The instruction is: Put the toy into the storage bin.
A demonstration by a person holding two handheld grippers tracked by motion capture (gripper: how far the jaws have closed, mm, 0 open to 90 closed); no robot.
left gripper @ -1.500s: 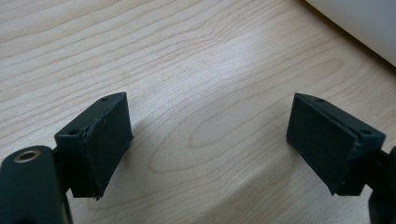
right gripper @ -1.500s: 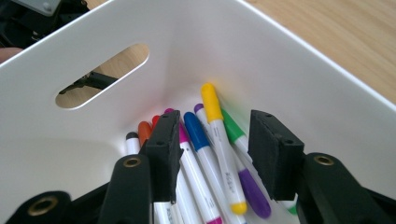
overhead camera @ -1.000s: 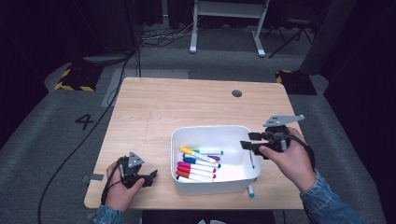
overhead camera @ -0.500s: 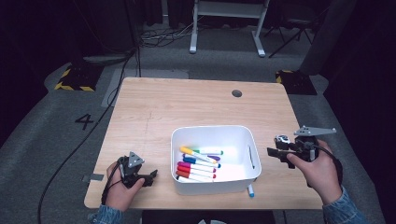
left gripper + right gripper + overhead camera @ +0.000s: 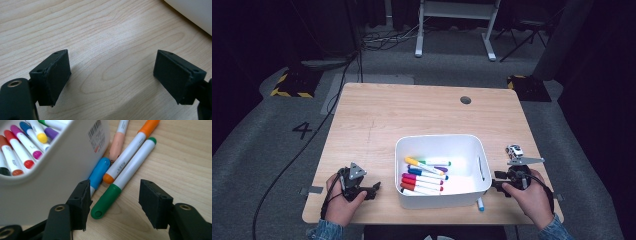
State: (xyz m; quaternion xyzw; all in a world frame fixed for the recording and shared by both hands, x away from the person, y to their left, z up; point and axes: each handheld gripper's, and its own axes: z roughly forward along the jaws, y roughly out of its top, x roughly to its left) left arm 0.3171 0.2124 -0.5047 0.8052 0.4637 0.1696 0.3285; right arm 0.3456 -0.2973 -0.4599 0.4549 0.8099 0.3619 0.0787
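A white bin (image 5: pixel 439 197) stands at the table's near middle and holds several coloured markers (image 5: pixel 424 175). Low at the bin's right side, my right gripper (image 5: pixel 498 183) points toward its wall. In the right gripper view, the right gripper (image 5: pixel 115 191) is open and its jaws have just been opening. A green-capped marker (image 5: pixel 107 200) lies on the wood between them, untouched by the pads. Orange (image 5: pixel 130 152), blue (image 5: pixel 98 173) and peach (image 5: pixel 116 145) markers lie beside it against the bin (image 5: pixel 62 162). My left gripper (image 5: pixel 373 189) rests left of the bin, and this left gripper (image 5: pixel 111 57) is open over bare wood.
A small white and dark object (image 5: pixel 514 150) sits on the table just beyond my right hand. A blue marker (image 5: pixel 480 203) pokes out at the bin's front right corner. The table (image 5: pixel 412 115) has a round cable hole (image 5: pixel 465 100) at the far right. The bin's corner (image 5: pixel 192 12) shows in the left gripper view.
My right hand has swung from above the bin's right rim out to the right and down to the tabletop beside the bin, its jaws spreading wider. The left hand has stayed put.
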